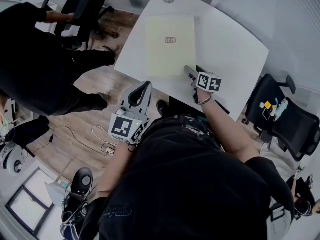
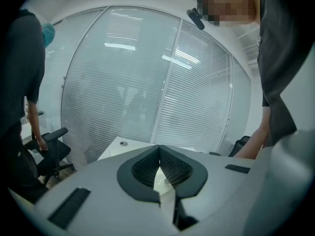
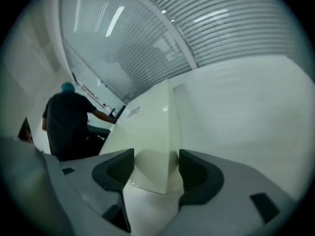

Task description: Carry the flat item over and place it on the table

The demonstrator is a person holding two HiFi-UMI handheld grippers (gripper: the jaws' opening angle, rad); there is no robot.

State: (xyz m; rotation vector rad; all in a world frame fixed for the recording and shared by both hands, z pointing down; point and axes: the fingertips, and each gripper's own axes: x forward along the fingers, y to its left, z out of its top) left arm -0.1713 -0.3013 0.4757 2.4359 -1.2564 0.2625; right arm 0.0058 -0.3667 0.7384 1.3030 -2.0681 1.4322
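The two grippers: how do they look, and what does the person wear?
Both the left gripper and right gripper have light grey bodies, dark textured pads and a white cube with black square markers. The person wears a black short-sleeved top.

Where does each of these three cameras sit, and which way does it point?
Head view: on the person's head, looking steeply down at the white table, pale sheet, left hand-held gripper, right hand-held gripper and forearm.
Left gripper view: on the left hand-held gripper, facing a glass wall over shut jaws; wearer's torso at right.
Right gripper view: on the right hand-held gripper, along open jaws astride the sheet's corner.
Shared: head and right gripper views both show the sheet on the table.
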